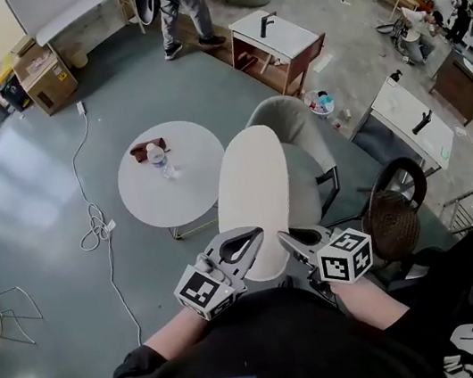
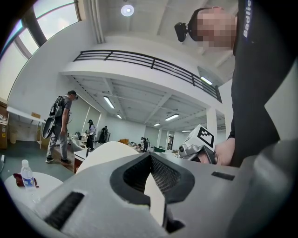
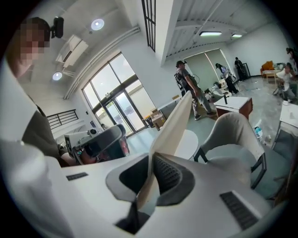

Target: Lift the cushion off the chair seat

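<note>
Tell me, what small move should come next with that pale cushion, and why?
Probably lift the cushion a little higher and swing it aside, clear of the chair. The left gripper and right gripper are each shut on its near edge, and the right gripper view shows the seat bare, but the cushion hangs close over the chair.

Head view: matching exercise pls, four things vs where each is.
1 cushion
2 bottle
3 box
4 chair

A on the round table
B right of the round table, beyond the cushion
C clamped in left gripper and right gripper
D on the floor, far left by the glass

Pairs: 1-C, 2-A, 3-D, 4-B
</note>
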A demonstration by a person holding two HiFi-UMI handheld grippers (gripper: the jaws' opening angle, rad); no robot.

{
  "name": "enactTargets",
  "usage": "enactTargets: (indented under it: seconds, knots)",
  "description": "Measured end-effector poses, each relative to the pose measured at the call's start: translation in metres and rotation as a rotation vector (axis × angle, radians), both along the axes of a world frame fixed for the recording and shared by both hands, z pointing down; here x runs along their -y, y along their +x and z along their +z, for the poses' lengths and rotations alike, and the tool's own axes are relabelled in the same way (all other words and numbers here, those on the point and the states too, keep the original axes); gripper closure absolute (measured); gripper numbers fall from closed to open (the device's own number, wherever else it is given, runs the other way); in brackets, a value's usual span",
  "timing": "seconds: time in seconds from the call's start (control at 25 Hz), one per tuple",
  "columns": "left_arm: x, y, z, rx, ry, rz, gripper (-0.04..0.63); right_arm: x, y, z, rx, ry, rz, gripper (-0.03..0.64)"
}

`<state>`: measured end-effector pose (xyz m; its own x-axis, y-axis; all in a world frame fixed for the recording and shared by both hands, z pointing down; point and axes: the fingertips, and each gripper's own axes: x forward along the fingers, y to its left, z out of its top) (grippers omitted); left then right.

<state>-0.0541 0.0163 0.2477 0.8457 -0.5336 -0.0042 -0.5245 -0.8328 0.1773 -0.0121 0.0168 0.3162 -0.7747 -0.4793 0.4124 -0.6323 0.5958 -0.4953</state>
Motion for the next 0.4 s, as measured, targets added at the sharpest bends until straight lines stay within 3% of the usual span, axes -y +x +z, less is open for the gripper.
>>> enactTargets:
  seconds: [0.4]
  knots:
    - [-0.004, -0.005, 0.002, 0.025, 0.0, -0.017, 0.583, -0.008, -0.009, -0.012, 0.002, 0.03, -0.02, 0.572]
